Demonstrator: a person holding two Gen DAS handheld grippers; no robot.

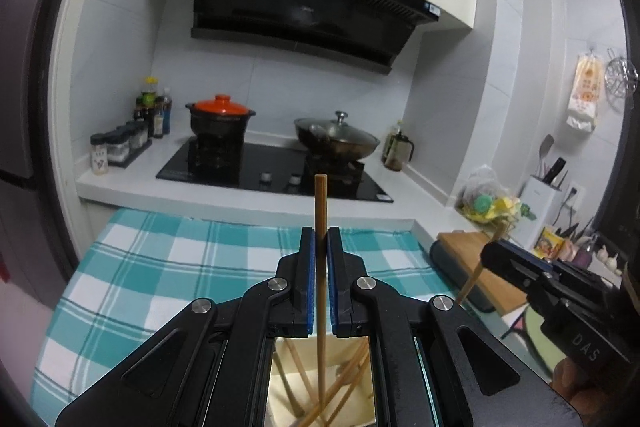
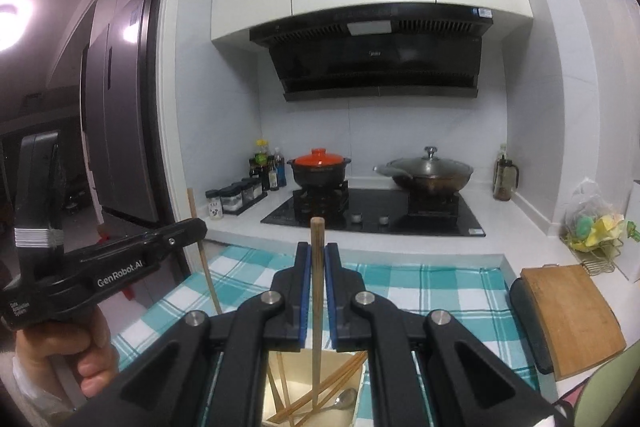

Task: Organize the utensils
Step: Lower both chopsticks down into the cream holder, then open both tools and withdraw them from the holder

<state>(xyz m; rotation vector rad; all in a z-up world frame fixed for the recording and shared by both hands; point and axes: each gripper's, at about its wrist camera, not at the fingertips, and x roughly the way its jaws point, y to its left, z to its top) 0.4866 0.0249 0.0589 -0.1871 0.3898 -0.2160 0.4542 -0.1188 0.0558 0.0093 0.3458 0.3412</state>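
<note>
Chopsticks — one per gripper, both held upright. Left gripper [image 1: 320, 239]: pads closed on a wooden chopstick [image 1: 320, 203], long axis near vertical, top end above the pads, lower end running down behind the claw toward the tray below. Right gripper [image 2: 316, 255]: same config, clamped on its own chopstick [image 2: 317, 239], vertical, tip above the pads.

Directly beneath and behind each claw: a cream utensil tray [image 2: 360, 383] with loose chopsticks [image 2: 340, 383] lying crossed at shallow angles, plus a spoon [image 2: 344, 398] at the right-hand side. Judgement: the next move turns on that vertical-to-flat mismatch — each held stick needs tilting to lie w/ the others, or sorting elsewhere.

Grippers sit side by side, neither clearly nearer the tray.

Ahead of the claws: teal check cloth [image 1: 160, 247] on the counter. To the right, a wooden cutting board [image 2: 572, 315]. Further ahead: hob [image 2: 372, 211] w/ orange-lidded pot [image 2: 319, 169] and a lidded wok [image 2: 430, 173].
</note>
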